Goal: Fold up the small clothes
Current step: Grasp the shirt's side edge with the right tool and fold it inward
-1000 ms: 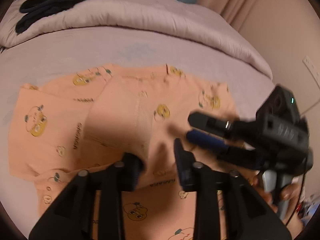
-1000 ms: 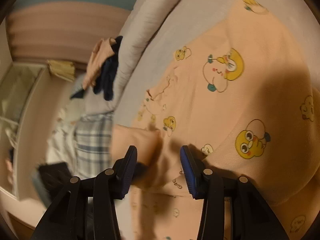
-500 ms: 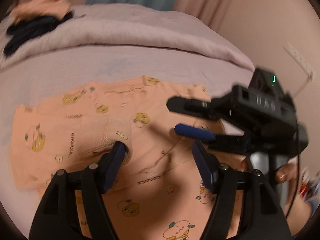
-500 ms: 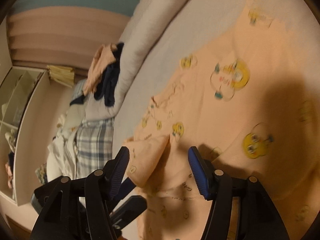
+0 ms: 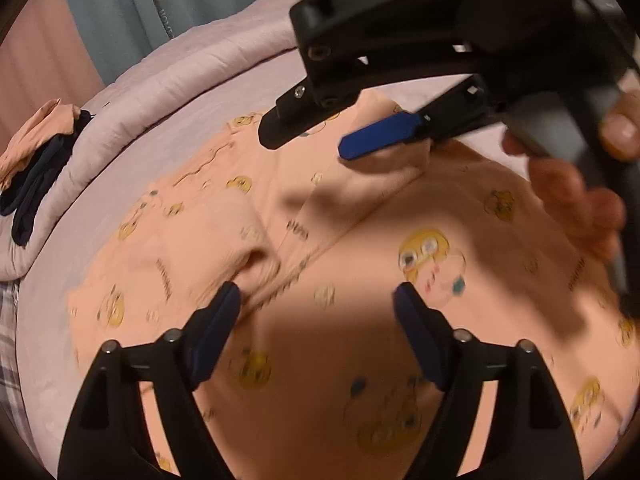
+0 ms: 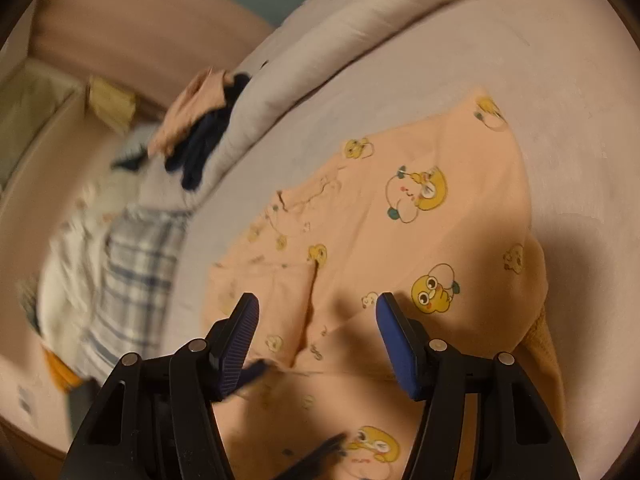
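The sleeve (image 5: 256, 256) is now released onto the shirt (image 6: 452, 216); both hand-held grippers, left (image 5: 316, 312) and right (image 6: 316, 322), are opened apart, one fold judged done.

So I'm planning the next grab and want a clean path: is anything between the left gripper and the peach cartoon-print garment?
Nothing visible is. The left gripper hangs open right over the peach cartoon-print garment on the lilac bedsheet. The right gripper, also open, hovers farther back over the cloth, not in the way.
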A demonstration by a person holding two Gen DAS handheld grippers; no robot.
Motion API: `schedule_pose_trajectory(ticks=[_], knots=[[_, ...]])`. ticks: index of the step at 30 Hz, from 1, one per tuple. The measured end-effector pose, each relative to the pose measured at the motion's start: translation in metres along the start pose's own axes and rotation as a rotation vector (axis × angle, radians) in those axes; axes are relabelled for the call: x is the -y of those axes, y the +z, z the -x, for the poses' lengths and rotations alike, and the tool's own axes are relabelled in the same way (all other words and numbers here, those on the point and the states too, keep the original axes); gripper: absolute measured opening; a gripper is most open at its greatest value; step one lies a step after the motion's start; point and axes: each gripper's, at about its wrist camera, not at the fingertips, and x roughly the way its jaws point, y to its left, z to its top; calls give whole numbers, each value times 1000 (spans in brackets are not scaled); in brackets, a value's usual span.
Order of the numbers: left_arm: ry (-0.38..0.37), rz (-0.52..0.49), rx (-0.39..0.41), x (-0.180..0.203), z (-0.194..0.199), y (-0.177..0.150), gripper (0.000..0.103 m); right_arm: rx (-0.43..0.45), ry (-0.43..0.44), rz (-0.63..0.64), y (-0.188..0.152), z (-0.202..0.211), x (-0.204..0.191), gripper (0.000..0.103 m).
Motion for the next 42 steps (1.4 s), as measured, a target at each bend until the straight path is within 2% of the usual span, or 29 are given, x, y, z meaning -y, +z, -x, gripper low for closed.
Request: schedule_pose_trajectory(ticks=[2,6,10,12,16,17,19,20,21,24,26,28,31,32,33,34,35,36,37,40,42], knots=[[-7,30,-1,-7,8,-12,81,-7,-11,71,-1,-2,-11,61],[-60,221,24,-43,30,-41,80,-14,-53,253,-7,-7,-41,61],[-17,471,45,-94,49,-77,80,-41,-106,502,-23,-22,-78,61],[15,564,60,-114,57,-91,80,-60,-131,570,-29,-34,-92,61],[18,739,94,-141,68,-118,80,-117,-182,682,-40,-64,-111,61],[17,768,102,-143,72,-123,80,-125,-210,700,-42,-69,-113,60],[1,815,116,-141,80,-135,80,-138,-300,743,-43,-87,-112,47],[-4,830,118,-138,84,-138,80,-141,-341,754,-43,-92,-110,35],[-10,845,118,-138,83,-139,80,-145,-377,756,-41,-98,-107,29],[-18,861,120,-132,89,-141,80,-123,-338,685,-31,-92,-96,18],[-20,873,119,-134,92,-146,80,-81,-250,539,-18,-75,-85,18],[-26,881,125,-135,93,-146,80,11,-122,375,-4,-43,-65,18],[-40,893,131,-136,92,-149,80,122,14,172,3,-5,-28,18],[-43,898,131,-136,92,-149,80,154,23,97,0,8,-3,18],[-42,901,128,-136,91,-149,80,154,23,97,0,8,-3,18],[-41,900,124,-135,91,-148,80,139,0,64,-1,9,10,20],[-38,896,121,-134,91,-147,80,115,-9,29,-1,8,19,33],[-36,892,119,-133,91,-147,80,88,0,-21,-1,8,30,51],[-36,890,118,-132,91,-147,80,80,29,-83,-1,11,41,56],[-33,885,111,-132,92,-146,80,133,115,-168,1,26,52,57],[-26,885,101,-131,92,-147,80,119,63,-136,5,23,45,57]])
